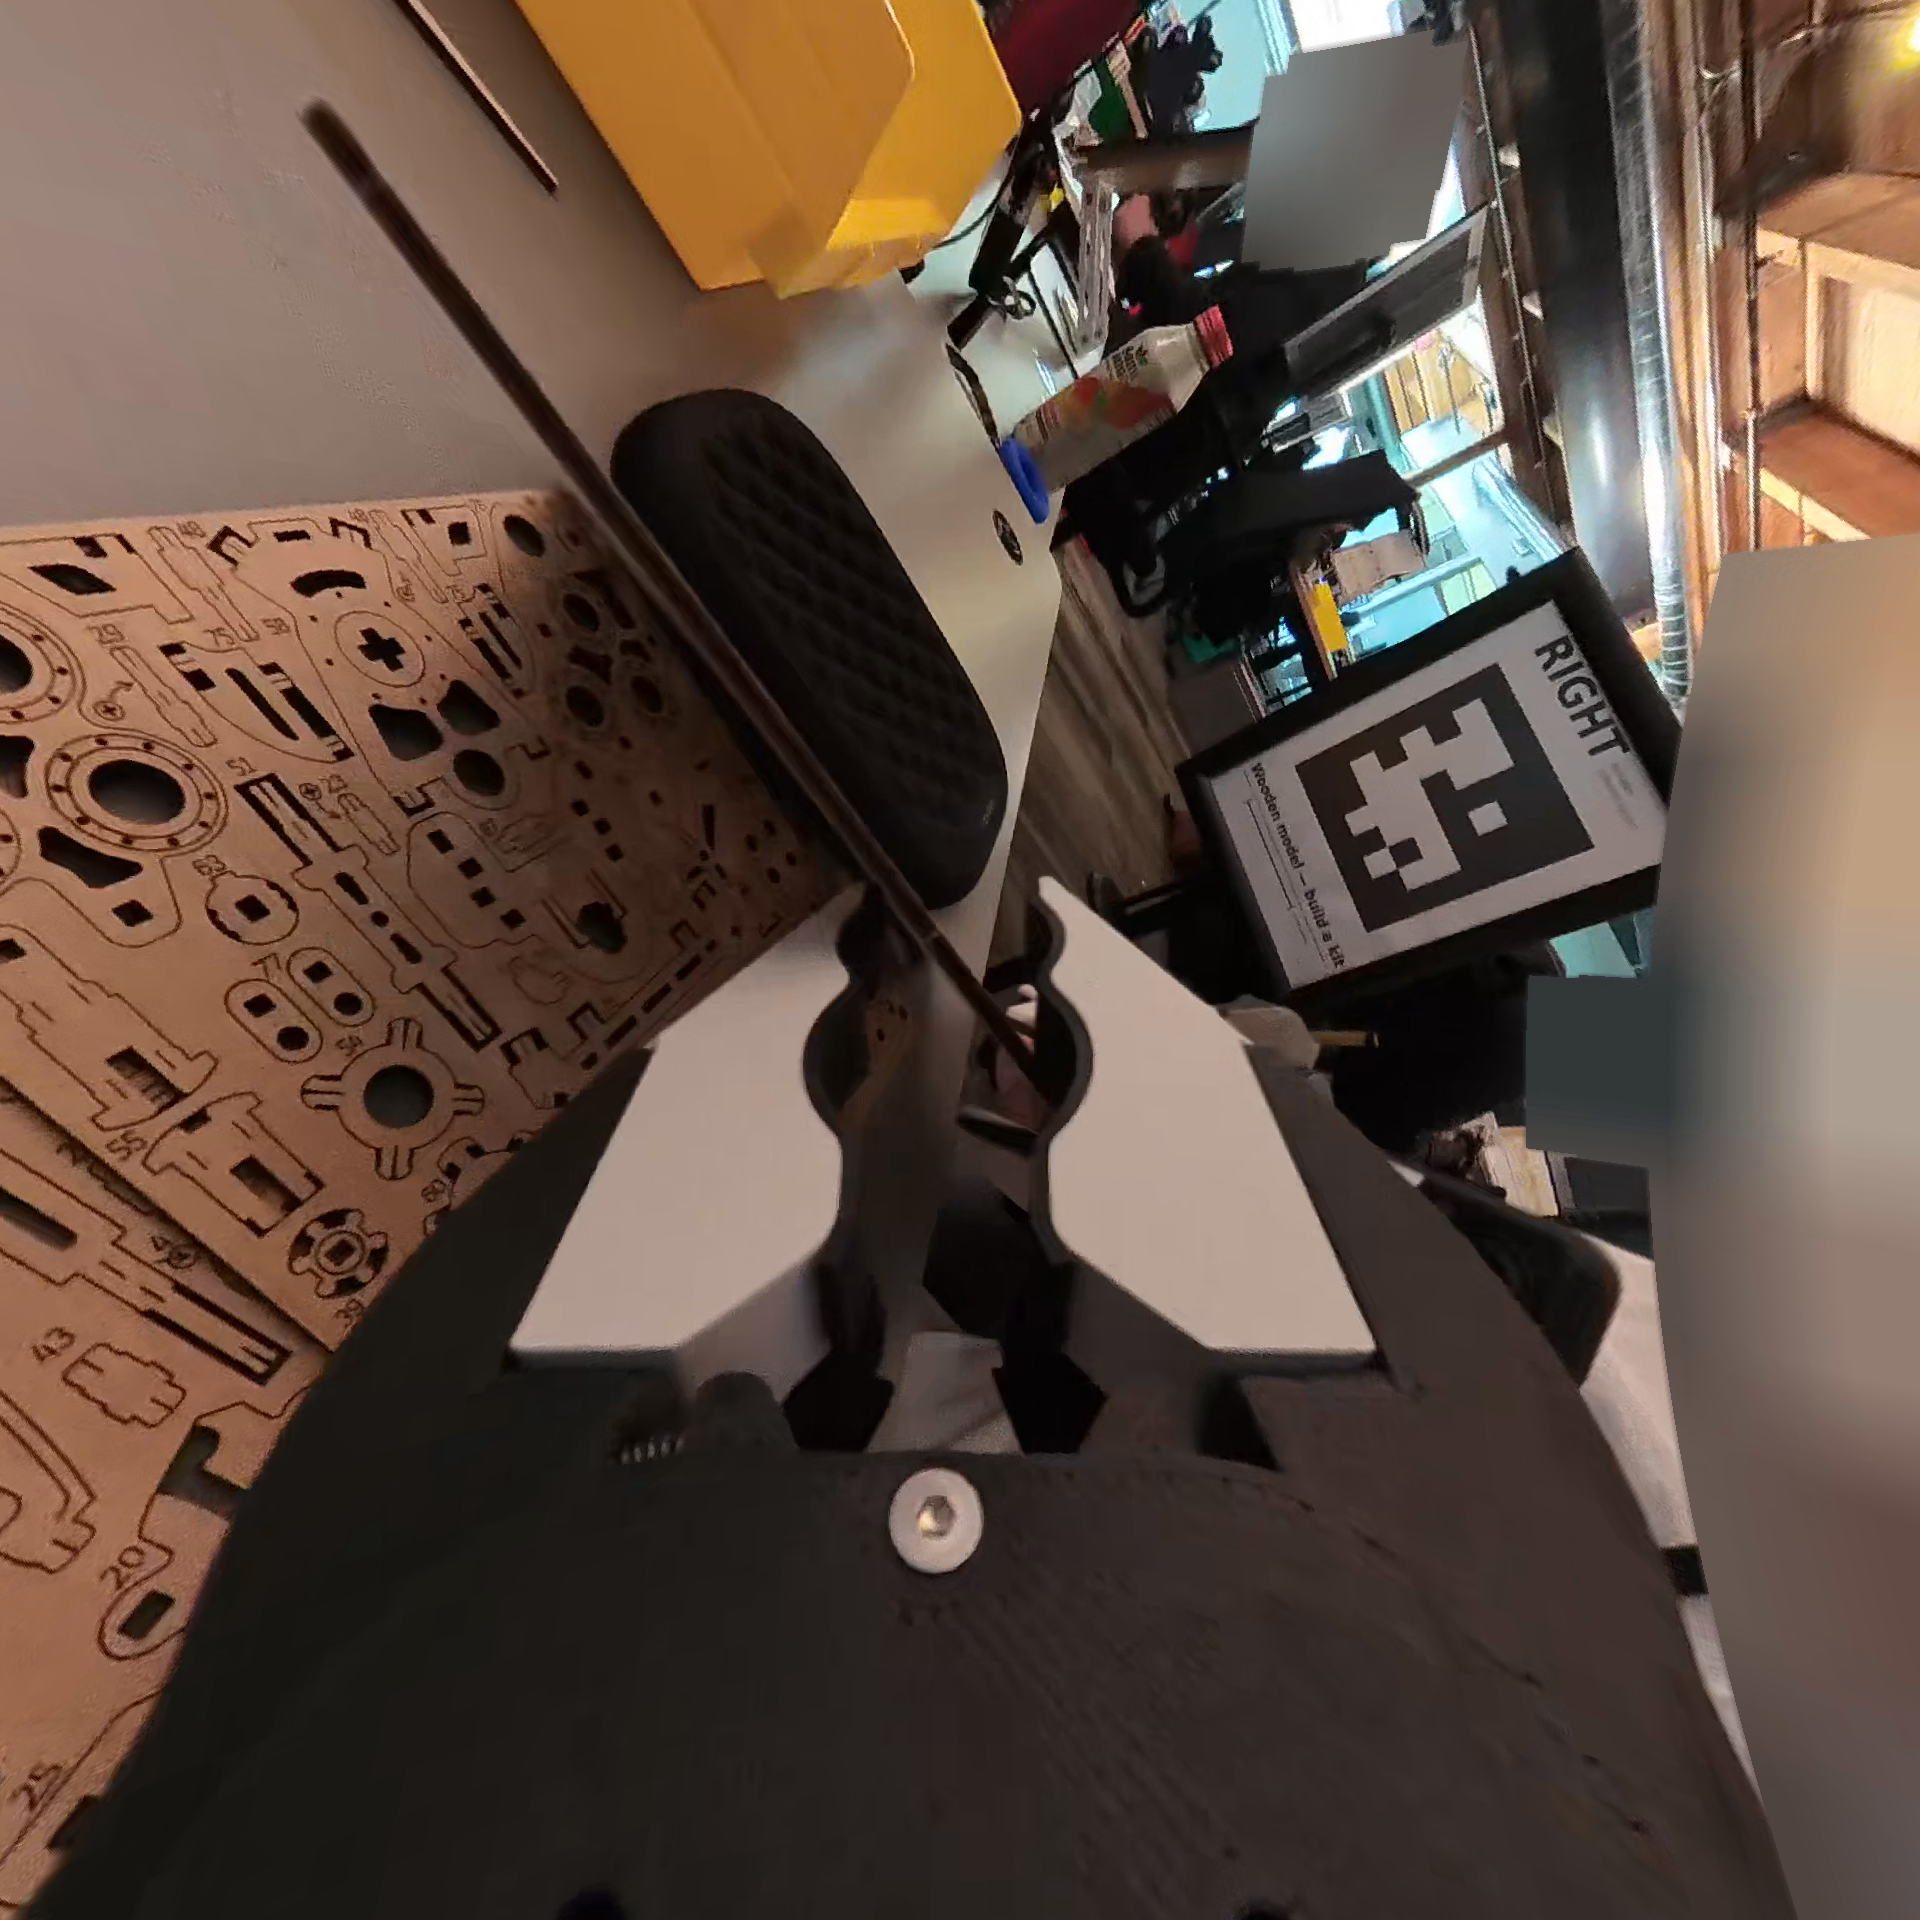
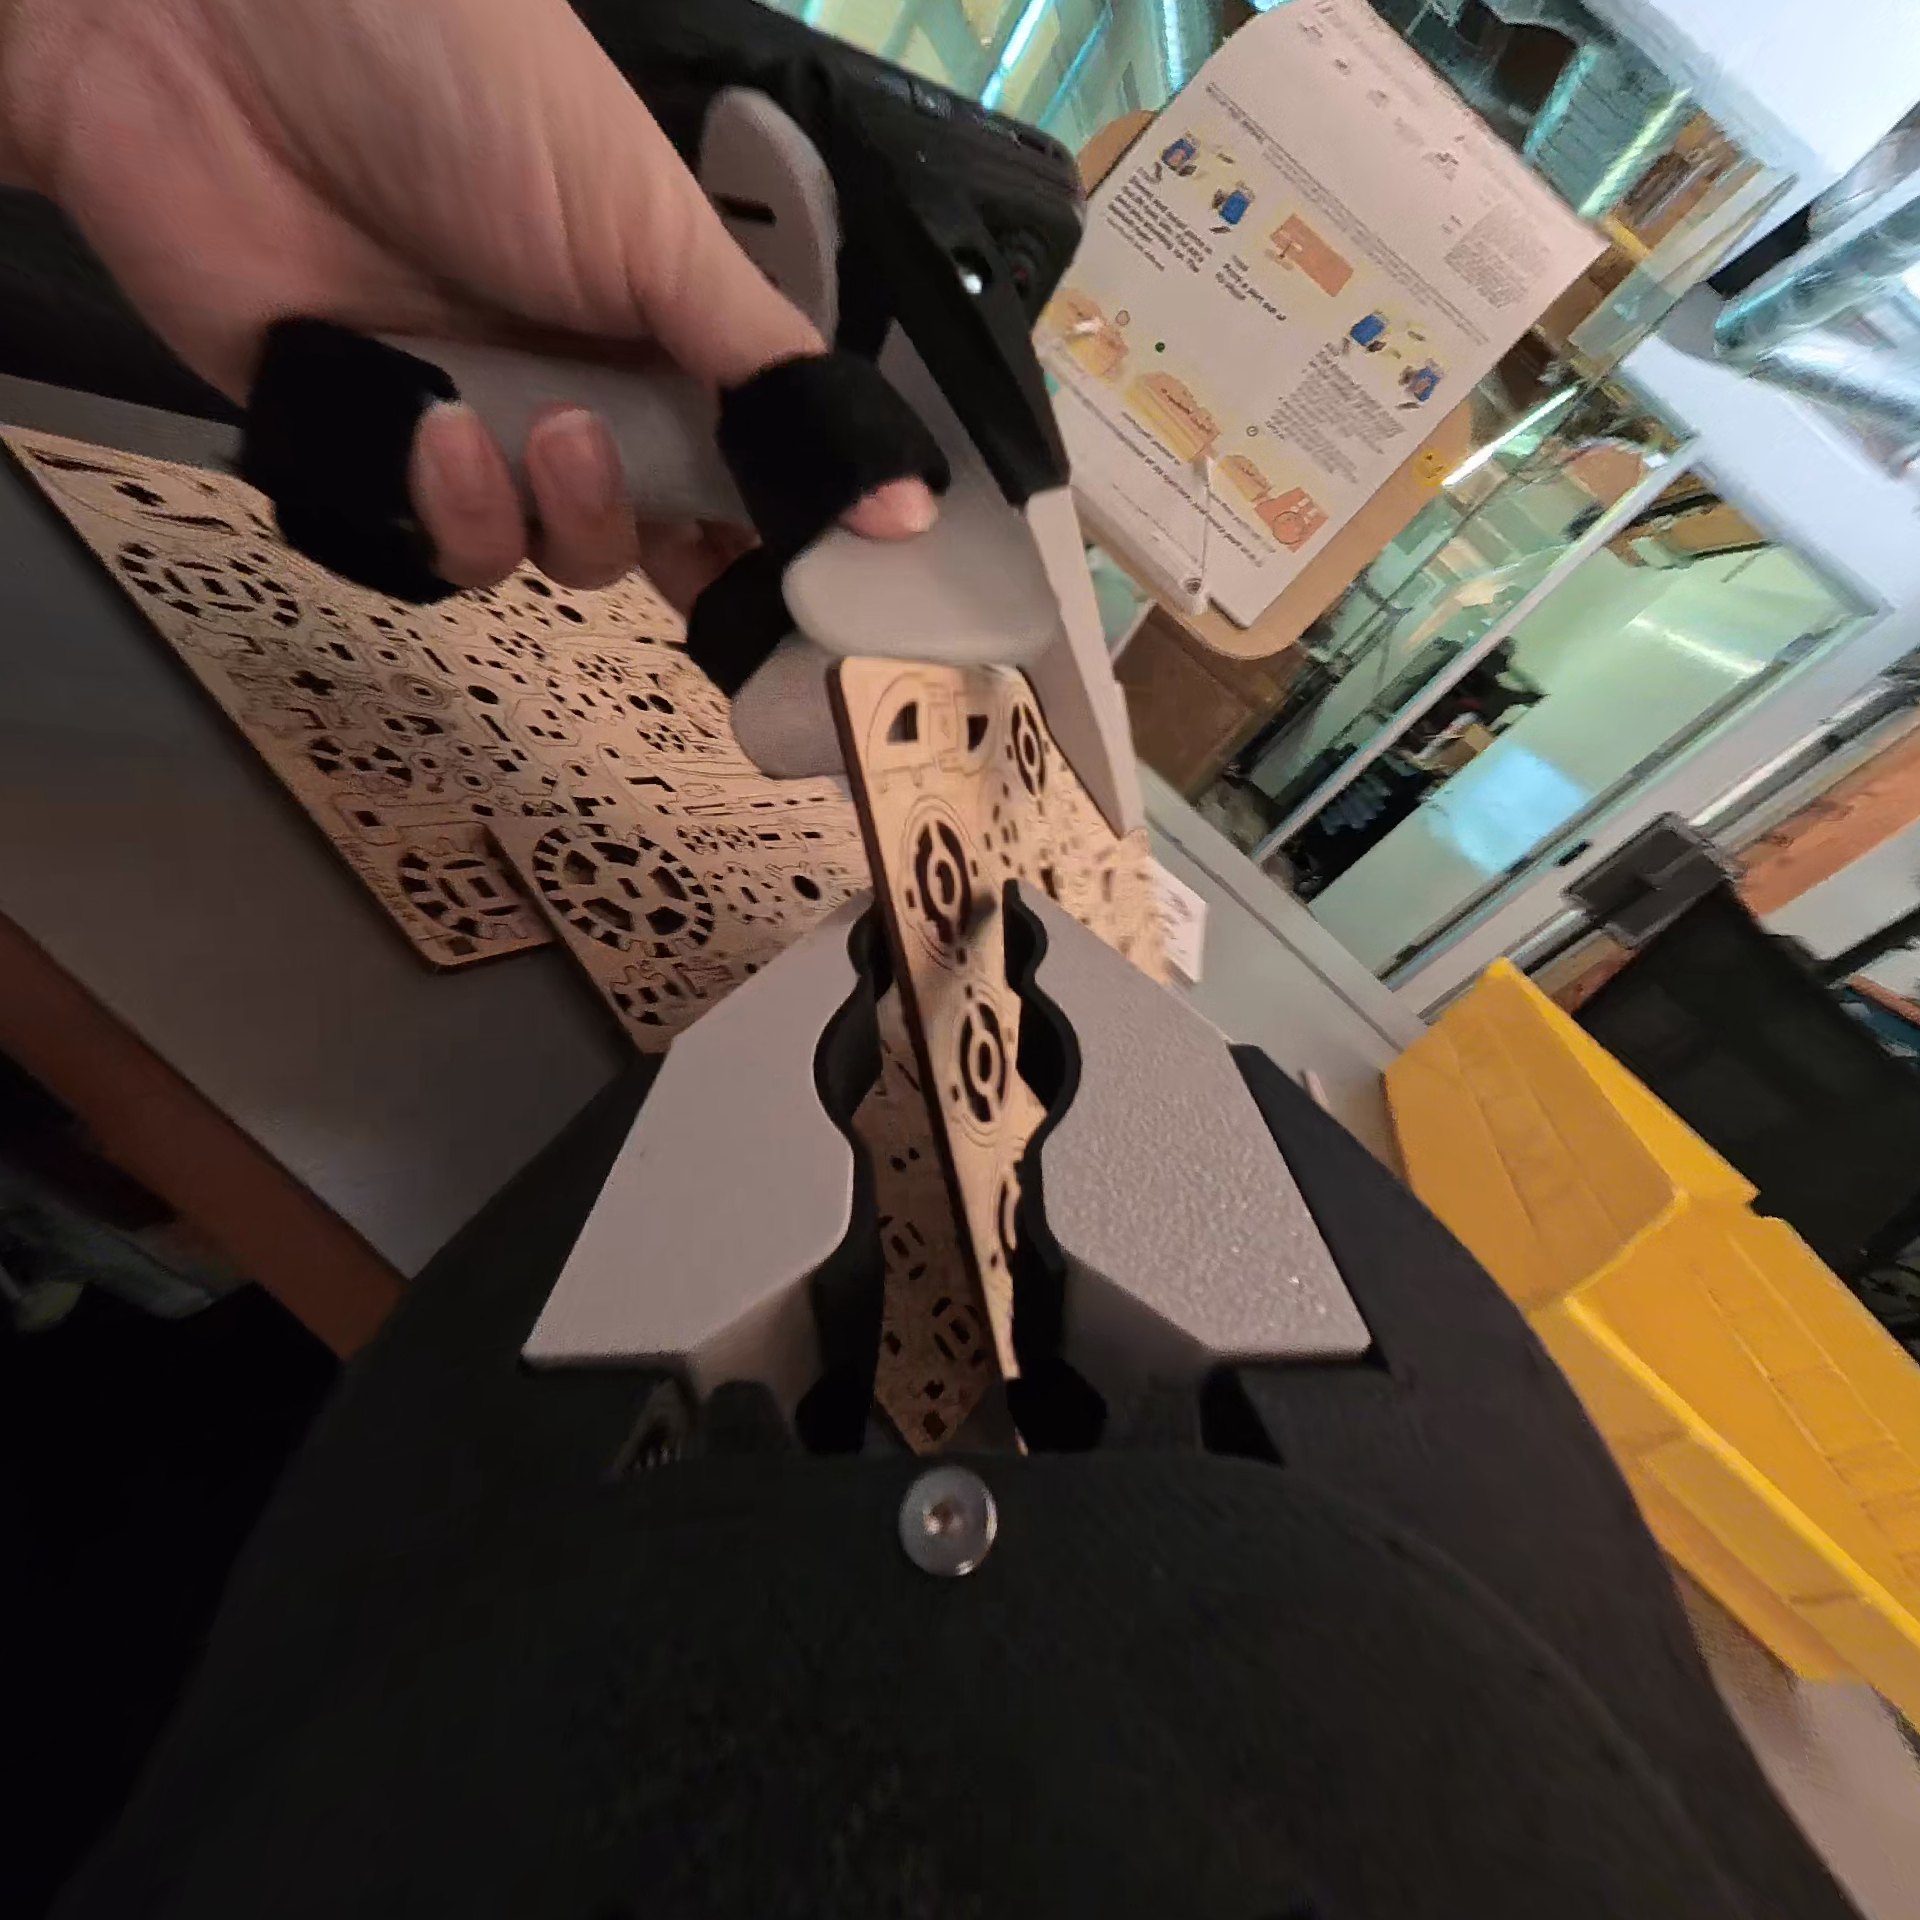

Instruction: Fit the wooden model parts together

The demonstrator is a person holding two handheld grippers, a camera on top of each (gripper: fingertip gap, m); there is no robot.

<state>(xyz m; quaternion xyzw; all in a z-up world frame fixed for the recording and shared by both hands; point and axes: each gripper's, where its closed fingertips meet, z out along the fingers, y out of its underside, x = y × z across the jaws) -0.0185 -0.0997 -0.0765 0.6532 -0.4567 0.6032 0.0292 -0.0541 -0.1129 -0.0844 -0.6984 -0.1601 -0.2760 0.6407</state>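
My right gripper point(image 2: 938, 899) is shut on a thin laser-cut wooden sheet point(image 2: 935, 790) and holds it on edge above the table. The left gripper point(image 2: 914, 603), held by a hand point(image 2: 364, 187) in a black fingerless glove, clamps the far end of the same sheet. In the left wrist view the sheet point(image 1: 623, 582) shows edge-on as a dark line running between the nearly closed fingers of my left gripper point(image 1: 945, 904). Other wooden sheets point(image 1: 312, 831) with cut-out parts lie flat on the grey table point(image 1: 156, 312); they also show in the right wrist view point(image 2: 416, 707).
Yellow bins point(image 1: 779, 135) stand on the table and show at the right in the right wrist view point(image 2: 1662, 1299). A black padded oval object point(image 1: 810, 644) lies beside the held sheet. A framed marker sign point(image 1: 1444, 800), a bottle point(image 1: 1122, 395) and an instruction page point(image 2: 1299, 312) are beyond. The tips of both grippers are at nearly the same place.
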